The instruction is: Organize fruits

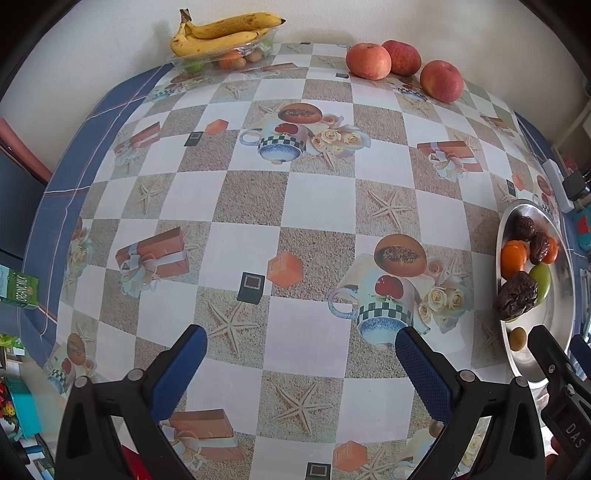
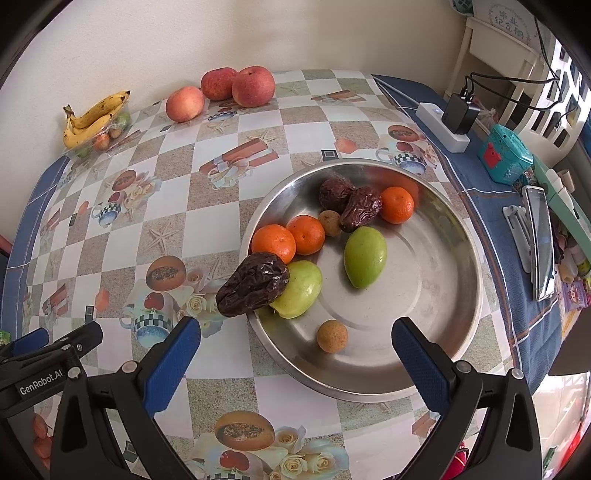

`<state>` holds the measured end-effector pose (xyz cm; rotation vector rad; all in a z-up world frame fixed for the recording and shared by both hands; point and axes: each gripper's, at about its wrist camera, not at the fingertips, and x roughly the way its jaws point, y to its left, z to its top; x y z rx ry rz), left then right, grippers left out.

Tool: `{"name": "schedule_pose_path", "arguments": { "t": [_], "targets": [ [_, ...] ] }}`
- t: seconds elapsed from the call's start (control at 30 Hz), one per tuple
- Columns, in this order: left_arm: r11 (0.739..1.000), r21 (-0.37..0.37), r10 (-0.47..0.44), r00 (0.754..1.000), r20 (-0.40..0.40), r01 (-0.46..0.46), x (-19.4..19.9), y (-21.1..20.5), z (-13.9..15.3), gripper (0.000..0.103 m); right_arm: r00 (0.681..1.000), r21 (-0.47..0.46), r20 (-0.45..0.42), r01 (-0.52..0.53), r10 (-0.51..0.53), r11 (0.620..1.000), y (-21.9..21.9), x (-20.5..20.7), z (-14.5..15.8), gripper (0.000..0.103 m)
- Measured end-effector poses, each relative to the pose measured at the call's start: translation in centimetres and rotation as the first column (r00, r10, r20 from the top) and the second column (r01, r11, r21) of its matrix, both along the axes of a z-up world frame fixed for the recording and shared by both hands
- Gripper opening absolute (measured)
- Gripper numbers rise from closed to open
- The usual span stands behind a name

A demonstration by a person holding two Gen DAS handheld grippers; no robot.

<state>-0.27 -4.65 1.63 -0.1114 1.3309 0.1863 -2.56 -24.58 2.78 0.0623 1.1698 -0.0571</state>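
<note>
A steel bowl (image 2: pixel 436 295) holds three tangerines (image 2: pixel 306 235), two green fruits (image 2: pixel 365 257), wrinkled dark dates (image 2: pixel 360 209) and two small brown longans (image 2: pixel 332 336). One date (image 2: pixel 253 284) rests on the bowl's left rim. My right gripper (image 2: pixel 295 350) is open and empty just in front of the bowl. My left gripper (image 1: pixel 301 354) is open and empty over the patterned tablecloth, with the bowl (image 1: pixel 554 325) at its right. Three apples (image 1: pixel 369 61) sit at the table's far edge. Bananas (image 1: pixel 221 33) lie on a clear tray (image 1: pixel 221 61) of small fruits at the far left.
A white power strip (image 2: pixel 441 123) with a black charger, a teal box (image 2: pixel 506 155) and a phone (image 2: pixel 541 240) lie on the blue cloth right of the bowl. A green milk carton (image 1: pixel 20 288) stands off the table's left side. The wall is behind the table.
</note>
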Motion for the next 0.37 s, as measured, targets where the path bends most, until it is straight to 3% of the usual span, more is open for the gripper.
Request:
{"name": "schedule_pose_path", "arguments": {
  "t": [0.37],
  "targets": [
    [0.999, -0.030, 0.033, 0.999, 0.034, -0.032, -0.07, 0.40, 0.65, 0.103, 1.000, 0.000, -0.001, 0.002, -0.002, 1.000, 0.01, -0.01, -0.05, 0.103]
  ]
}}
